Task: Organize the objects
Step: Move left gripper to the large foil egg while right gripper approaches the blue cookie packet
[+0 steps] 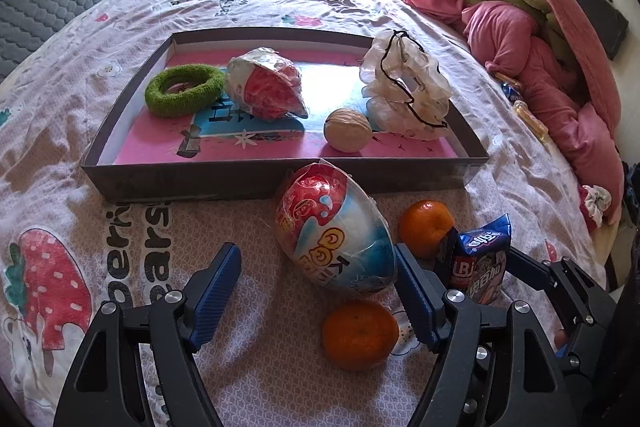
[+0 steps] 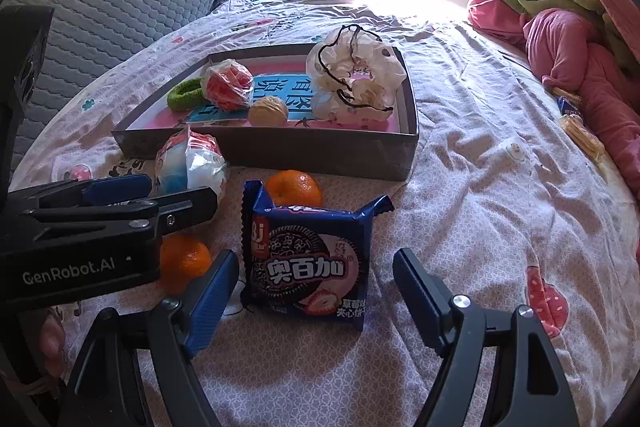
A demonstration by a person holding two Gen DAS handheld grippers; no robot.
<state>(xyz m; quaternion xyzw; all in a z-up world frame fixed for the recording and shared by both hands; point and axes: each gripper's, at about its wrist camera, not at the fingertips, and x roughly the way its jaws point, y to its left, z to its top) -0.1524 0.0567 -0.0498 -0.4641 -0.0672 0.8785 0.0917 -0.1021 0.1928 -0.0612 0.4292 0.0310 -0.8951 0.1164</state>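
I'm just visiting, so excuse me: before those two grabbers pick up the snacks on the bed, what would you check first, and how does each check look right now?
1. Left gripper open: ok.
2. Egg-shaped snack between its fingers: not ok, it sits ahead, against the right one.
3. Right gripper open: ok.
4. Cookie pack between its fingers: ok, not yet gripped.
5. Free floor in the tray: ok, near front left.
6. Oranges clear of the left fingers: cannot tell; both lie close.
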